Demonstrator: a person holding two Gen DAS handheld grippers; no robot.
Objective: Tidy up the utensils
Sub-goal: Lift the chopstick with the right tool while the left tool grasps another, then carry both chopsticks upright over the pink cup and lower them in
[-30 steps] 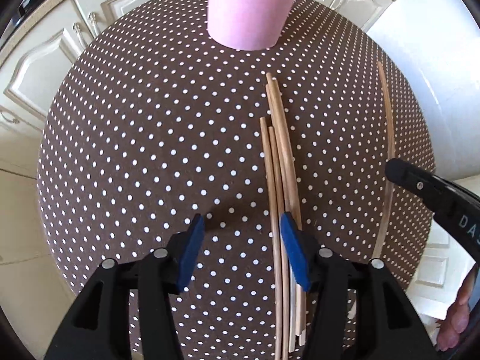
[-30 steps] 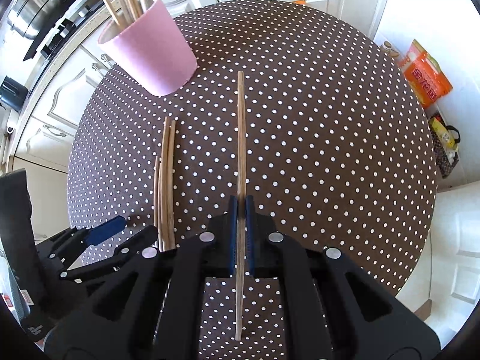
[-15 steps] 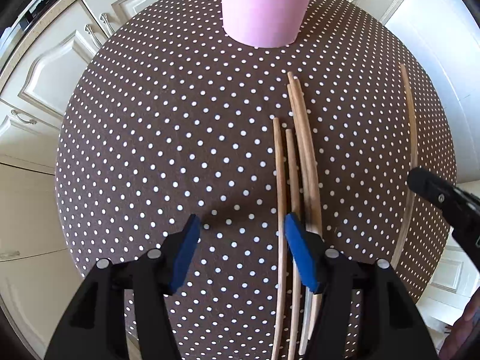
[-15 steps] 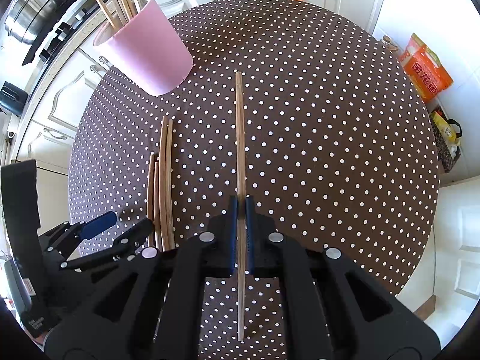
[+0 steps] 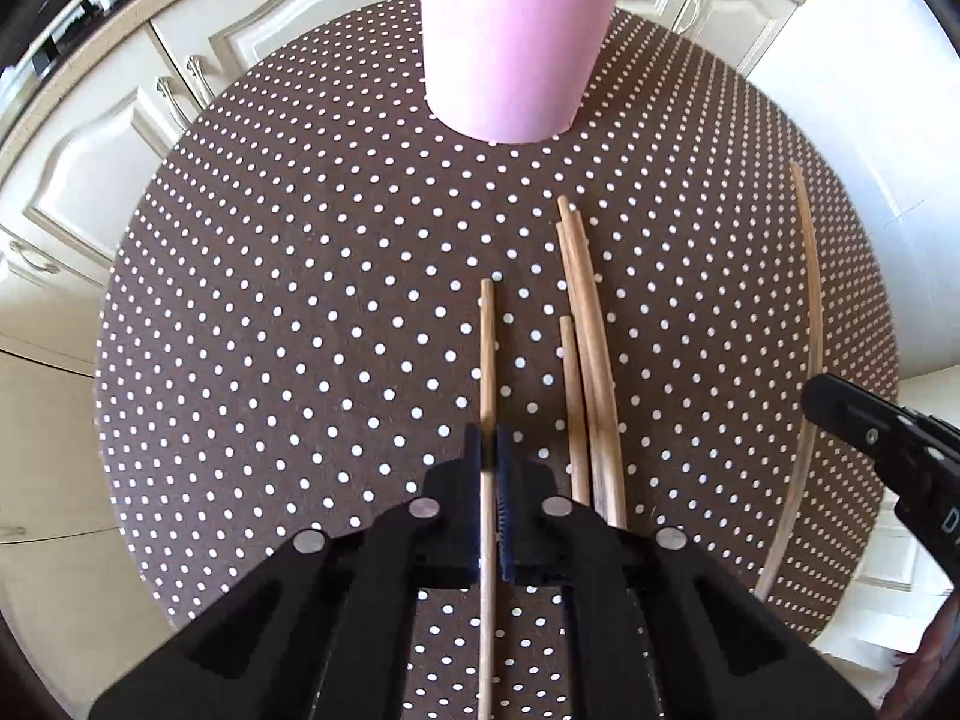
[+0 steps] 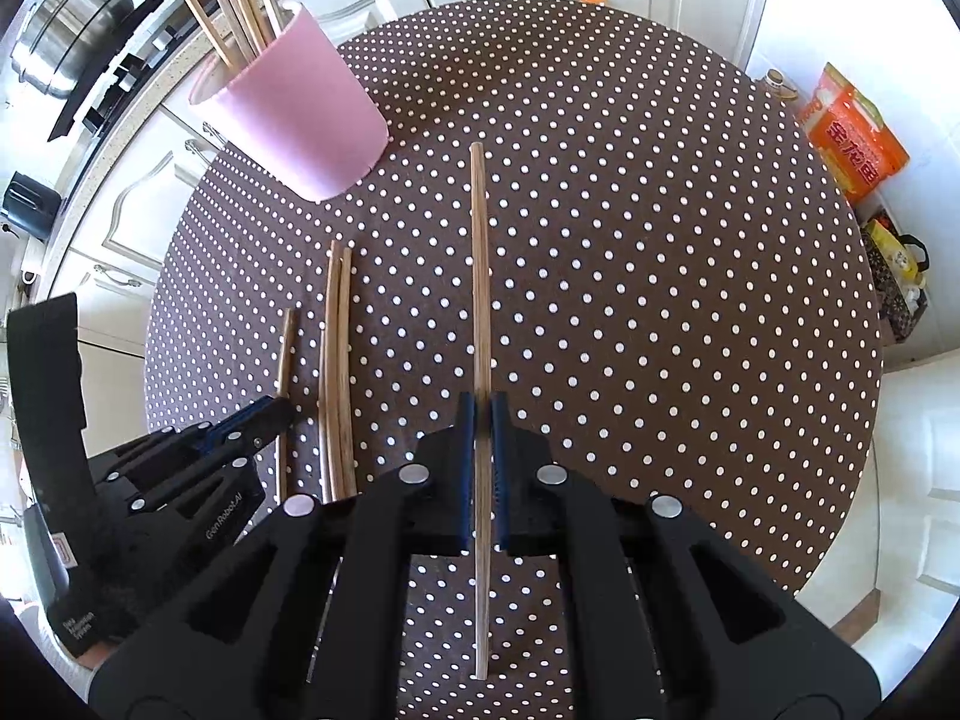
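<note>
Left claw [image 5: 489, 450] level, clenched on chopstick [image 5: 487, 360]; right claw [image 6: 482, 420] likewise grips long stick [image 6: 480, 276].

Both wrist views look steeply down from close above the dotted round table [image 5: 300, 312], facing the pink cup [image 5: 516, 42] at its far edge (cabinets behind), sharing table, cup [image 6: 294, 114] and loose chopsticks [image 6: 336, 360].
</note>
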